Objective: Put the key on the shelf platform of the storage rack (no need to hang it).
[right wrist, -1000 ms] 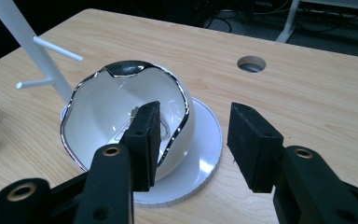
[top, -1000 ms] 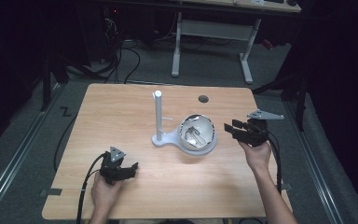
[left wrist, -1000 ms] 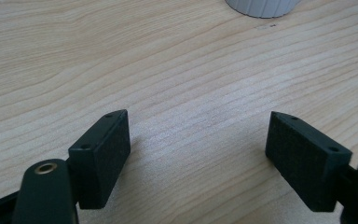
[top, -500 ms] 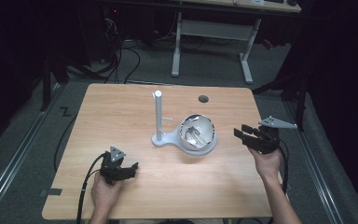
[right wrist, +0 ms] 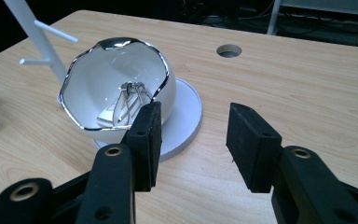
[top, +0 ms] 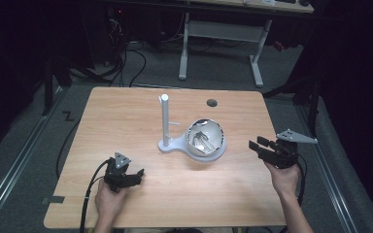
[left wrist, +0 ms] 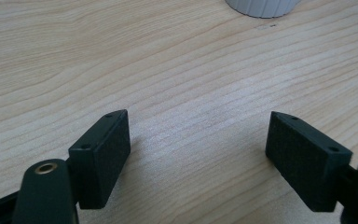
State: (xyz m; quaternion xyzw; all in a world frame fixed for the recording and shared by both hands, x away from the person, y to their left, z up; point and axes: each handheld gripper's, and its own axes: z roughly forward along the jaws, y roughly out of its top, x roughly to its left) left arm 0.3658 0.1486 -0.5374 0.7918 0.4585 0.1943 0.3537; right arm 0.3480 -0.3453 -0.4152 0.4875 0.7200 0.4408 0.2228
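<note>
Currently the white bowl with the chrome rim sits on its round base at frame centre in the high view, metal pieces lying inside. Right gripper stands to its right, nearer, jaws open and empty. Left gripper rests at lower left, jaws open, well apart.

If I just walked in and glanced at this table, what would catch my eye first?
Probably the shiny white bowl with its wavy silver rim, sitting mid-table on a round white base beside a tall white post, with something metallic lying inside. Next, the two black hand-held grippers: the right gripper open near the bowl, the left gripper open over bare wood.
</note>
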